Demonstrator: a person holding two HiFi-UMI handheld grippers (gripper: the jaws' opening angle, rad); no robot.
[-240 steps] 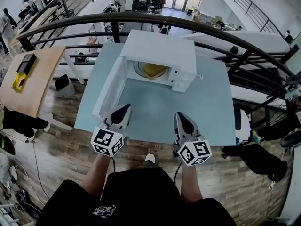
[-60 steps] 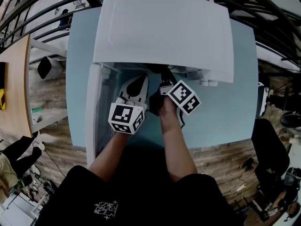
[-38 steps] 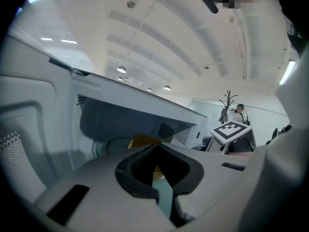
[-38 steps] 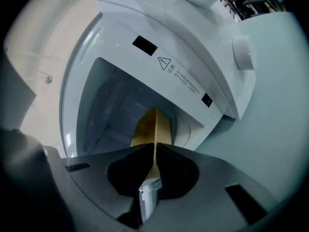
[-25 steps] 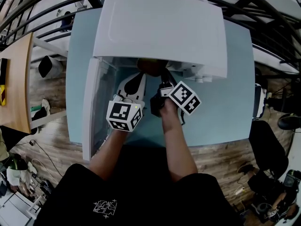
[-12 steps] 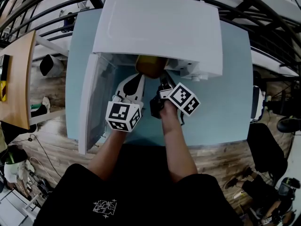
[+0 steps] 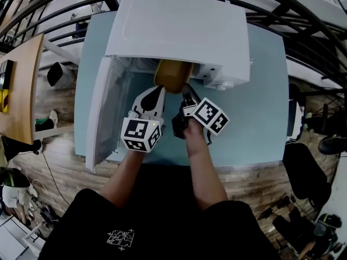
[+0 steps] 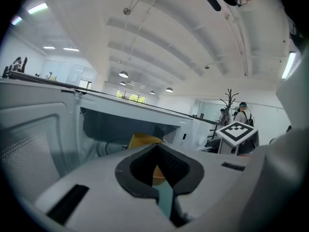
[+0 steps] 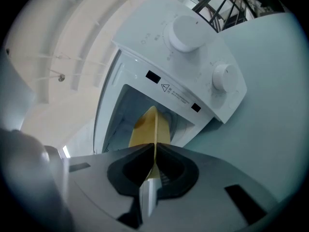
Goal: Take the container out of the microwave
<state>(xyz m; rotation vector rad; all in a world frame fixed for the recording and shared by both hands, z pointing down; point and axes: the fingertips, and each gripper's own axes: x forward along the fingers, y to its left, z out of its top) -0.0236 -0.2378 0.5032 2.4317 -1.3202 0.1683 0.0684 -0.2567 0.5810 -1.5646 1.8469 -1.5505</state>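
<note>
Right claw (image 9: 154, 150) clamps the container (image 9: 144, 127) rim, plain in its own view, unreadable from the head view.

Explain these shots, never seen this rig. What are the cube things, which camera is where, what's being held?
No robot: a person wears a head camera and holds a hand-held gripper in each hand; the marker cubes are part of those. The head view looks down on the left hand-held gripper, the right hand-held gripper and a white microwave, door open, on a pale blue table. The other two views ride on the hand-held grippers and look along their jaws. Both are shut on the rim of the yellow container, at the microwave's mouth.
</note>
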